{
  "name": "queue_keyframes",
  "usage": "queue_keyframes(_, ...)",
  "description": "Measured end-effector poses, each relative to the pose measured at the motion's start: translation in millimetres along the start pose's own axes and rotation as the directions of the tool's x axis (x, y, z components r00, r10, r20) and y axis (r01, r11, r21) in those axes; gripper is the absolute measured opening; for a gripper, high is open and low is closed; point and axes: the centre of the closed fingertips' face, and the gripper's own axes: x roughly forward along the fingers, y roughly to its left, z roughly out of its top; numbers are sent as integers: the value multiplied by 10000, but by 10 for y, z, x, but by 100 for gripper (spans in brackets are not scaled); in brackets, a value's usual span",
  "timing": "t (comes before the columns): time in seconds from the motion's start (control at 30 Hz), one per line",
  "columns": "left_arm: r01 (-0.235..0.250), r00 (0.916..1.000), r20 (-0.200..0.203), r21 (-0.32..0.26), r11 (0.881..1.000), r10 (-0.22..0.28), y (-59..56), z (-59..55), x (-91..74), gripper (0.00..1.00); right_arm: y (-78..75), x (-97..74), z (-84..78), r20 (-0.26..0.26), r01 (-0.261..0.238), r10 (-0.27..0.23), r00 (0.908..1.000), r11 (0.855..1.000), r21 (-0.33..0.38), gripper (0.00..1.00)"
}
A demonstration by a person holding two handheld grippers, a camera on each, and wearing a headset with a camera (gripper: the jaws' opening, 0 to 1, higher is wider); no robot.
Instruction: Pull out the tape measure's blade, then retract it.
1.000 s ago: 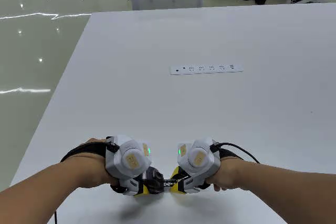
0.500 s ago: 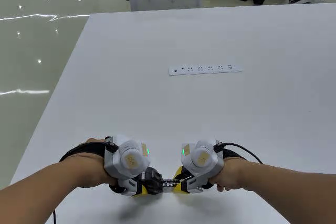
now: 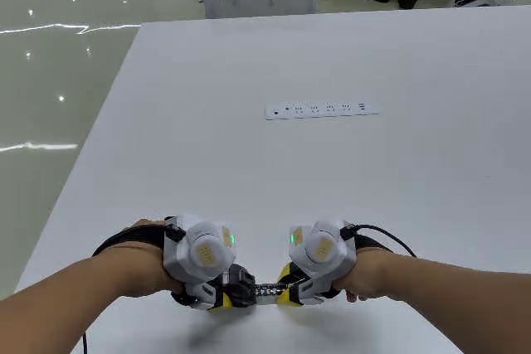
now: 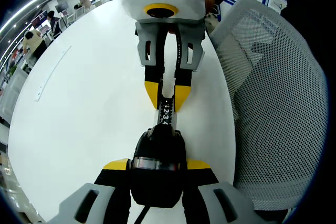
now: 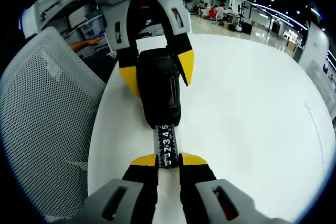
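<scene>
Tape measure (image 5: 159, 93) is sitting tight in the left tool (image 4: 158, 164) while the right tool (image 5: 168, 159) is pinching its blade (image 5: 166, 142) to pull it out.

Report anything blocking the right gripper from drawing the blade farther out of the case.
Nothing visible does. The right gripper pinches the blade, the left gripper holds the case; the power strip lies far off.

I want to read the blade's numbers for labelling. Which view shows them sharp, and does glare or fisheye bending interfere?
Right gripper view: digits on the blade sharp, legible, barely bent. Left gripper view: smaller yet readable. Head view: too small to read; glare streaks lie on the floor.
</scene>
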Motion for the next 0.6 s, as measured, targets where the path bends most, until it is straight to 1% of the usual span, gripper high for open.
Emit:
queue_keyframes(0.27, 17, 10000, 64, -52, 10000, -17, 3, 1, -2, 34, -2, -25, -28, -7, 36, -36, 10000, 10000, 48, 13)
queue_keyframes(0.6, -5, 10000, 49, -59, 10000, 5, 5, -2, -6, 34, -13, -78, -83, -130, 73, -73, 9999, 10000, 17, 13)
